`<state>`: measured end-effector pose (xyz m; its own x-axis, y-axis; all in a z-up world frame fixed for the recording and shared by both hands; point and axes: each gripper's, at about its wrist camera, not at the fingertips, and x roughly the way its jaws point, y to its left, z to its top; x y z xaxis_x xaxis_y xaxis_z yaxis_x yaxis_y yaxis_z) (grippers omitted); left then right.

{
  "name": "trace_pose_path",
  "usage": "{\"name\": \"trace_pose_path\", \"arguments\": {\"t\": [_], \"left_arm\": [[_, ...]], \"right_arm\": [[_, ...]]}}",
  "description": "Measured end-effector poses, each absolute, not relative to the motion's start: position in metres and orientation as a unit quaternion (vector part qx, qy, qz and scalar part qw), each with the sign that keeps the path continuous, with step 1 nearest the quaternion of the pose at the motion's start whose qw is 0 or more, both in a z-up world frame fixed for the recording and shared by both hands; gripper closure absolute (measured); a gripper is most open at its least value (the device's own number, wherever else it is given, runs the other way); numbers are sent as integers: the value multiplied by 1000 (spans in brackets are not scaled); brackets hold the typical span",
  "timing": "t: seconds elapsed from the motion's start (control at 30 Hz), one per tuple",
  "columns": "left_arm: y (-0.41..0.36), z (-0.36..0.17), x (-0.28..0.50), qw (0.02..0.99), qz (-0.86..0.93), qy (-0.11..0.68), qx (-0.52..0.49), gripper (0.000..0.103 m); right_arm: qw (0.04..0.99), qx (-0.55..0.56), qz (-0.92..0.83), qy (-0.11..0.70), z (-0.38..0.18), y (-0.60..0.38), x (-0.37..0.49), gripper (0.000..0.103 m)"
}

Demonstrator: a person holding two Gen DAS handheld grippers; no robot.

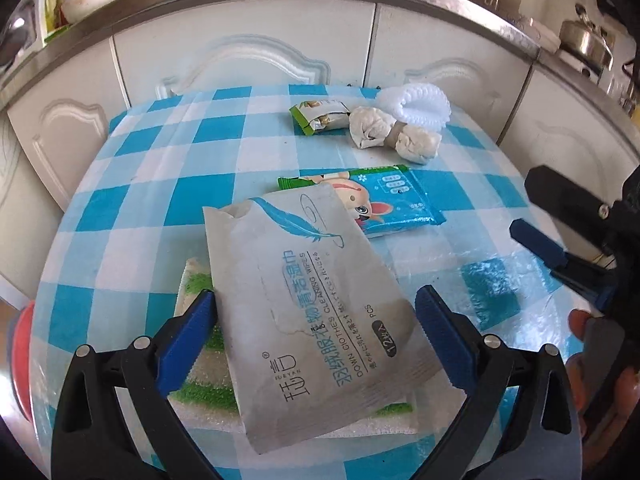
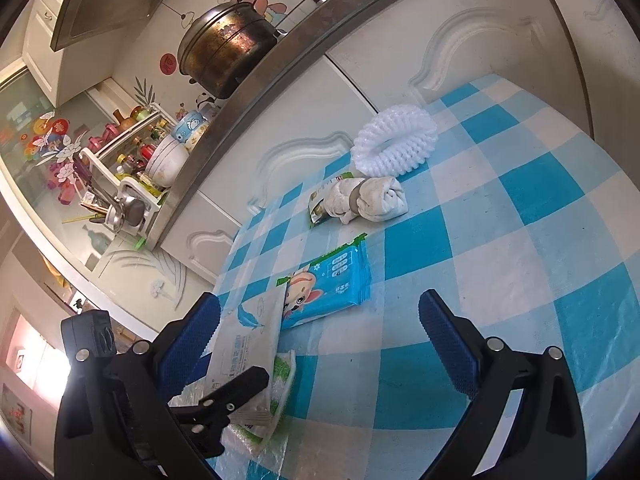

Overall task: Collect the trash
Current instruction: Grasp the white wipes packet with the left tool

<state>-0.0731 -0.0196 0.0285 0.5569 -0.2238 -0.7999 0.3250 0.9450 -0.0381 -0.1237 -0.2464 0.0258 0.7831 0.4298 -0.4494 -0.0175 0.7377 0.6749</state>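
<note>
A grey-white cleaning-wipes packet (image 1: 316,312) lies on a green-and-white sponge (image 1: 204,384), between the open jaws of my left gripper (image 1: 314,334). The packet also shows in the right wrist view (image 2: 248,344). Behind it lies a blue cartoon wipes pack (image 1: 394,204) (image 2: 328,286). Further back are a green snack wrapper (image 1: 318,116) (image 2: 320,208), crumpled tissue wads (image 1: 390,134) (image 2: 368,198) and a white foam fruit net (image 1: 416,100) (image 2: 396,140). My right gripper (image 2: 320,340) is open and empty above the checked cloth; it shows at the right edge of the left wrist view (image 1: 560,240).
The round table wears a blue-and-white checked cloth (image 1: 160,184) (image 2: 520,240) under clear plastic. White cabinet doors (image 1: 248,48) and a steel counter edge stand behind it. A pot (image 2: 224,48), bowls and a dish rack sit on the counter. Something red (image 1: 22,352) shows low left.
</note>
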Motion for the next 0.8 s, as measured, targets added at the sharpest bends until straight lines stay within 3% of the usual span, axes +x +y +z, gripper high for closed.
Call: {"name": "trace_pose_path", "arguments": {"t": [0.53,0.8], "left_arm": [[-48,17,-64,872,-125,452,140,4],[-35,21,-62,883,-133,440,97,11]], "right_arm": [[877,339,134,313,23,-242,-121,5],[870,344,137,324,16,-242,-118,5]]}}
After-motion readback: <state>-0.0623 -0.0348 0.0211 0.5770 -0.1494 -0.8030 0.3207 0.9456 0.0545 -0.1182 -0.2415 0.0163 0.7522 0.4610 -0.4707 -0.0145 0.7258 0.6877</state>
